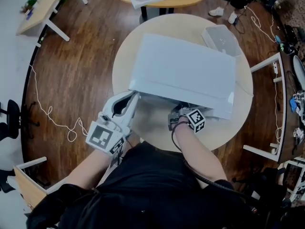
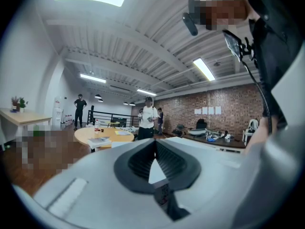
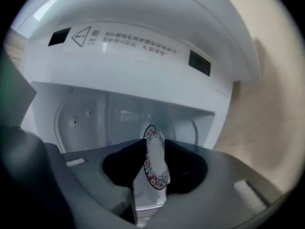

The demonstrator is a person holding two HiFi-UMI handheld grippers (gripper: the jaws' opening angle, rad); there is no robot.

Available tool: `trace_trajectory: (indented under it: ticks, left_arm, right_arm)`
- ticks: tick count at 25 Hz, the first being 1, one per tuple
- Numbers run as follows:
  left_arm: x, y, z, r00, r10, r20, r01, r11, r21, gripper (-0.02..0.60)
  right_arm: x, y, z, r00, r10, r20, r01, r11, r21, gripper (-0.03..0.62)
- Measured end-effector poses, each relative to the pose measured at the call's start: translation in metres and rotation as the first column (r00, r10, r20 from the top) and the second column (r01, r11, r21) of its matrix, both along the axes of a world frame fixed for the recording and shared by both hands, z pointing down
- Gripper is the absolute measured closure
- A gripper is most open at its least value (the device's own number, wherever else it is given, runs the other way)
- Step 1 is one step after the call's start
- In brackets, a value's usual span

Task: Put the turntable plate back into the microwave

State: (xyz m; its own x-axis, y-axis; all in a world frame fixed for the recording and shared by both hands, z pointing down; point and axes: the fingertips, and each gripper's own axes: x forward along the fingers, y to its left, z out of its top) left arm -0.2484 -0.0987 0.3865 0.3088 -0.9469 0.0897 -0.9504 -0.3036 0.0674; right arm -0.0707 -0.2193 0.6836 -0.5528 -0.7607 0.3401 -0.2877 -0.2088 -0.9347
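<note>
Two claws are working at the near face of the white microwave (image 1: 186,70), which sits on a round pale counter (image 1: 224,128). The person stands at the microwave's front, leaning over it.

Right claw (image 1: 177,114): nosed in at the microwave's open front, right of centre, angled a little downward. In the right gripper view the cavity lies straight ahead, with a warning label on the strip above the opening. The turntable plate (image 3: 155,161), white with a patterned rim, stands on edge between the pads in front of the cavity. The jaws are partly apart. The plate sits tilted against the right-hand pad, with a sliver of gap between it and the left-hand pad. It does not look clamped.

Left claw (image 1: 133,97): held level, tip at the microwave's front-left corner. The jaws are closed tip to tip, with nothing seen between them. Its view looks out over the microwave's top.

Clear lidded box (image 1: 221,39): on the counter at the microwave's far right corner.
</note>
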Motion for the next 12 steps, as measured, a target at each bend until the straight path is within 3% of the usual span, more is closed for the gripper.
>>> trace_trajectory:
  ticks: [5,10,12]
  left_arm:
    - [-0.008,0.007,0.000,1.000,0.005,-0.007,-0.005,1.000,0.003,0.575]
    - [0.002,0.009,0.007,0.999,-0.012,-0.036,0.012,1.000,0.000,0.575]
    - [0.014,0.007,0.006,0.999,0.008,-0.032,-0.008,1.000,0.012,0.575]
  right_arm:
    - [-0.012,0.011,-0.010,0.999,-0.037,0.011,0.037,0.999,0.018,0.473]
    - [-0.031,0.025,-0.039,0.987,-0.161,0.027,0.158,0.984,0.082,0.464]
    - [-0.033,0.036,-0.049,0.969,-0.246,0.003,0.244,0.962,0.123,0.464]
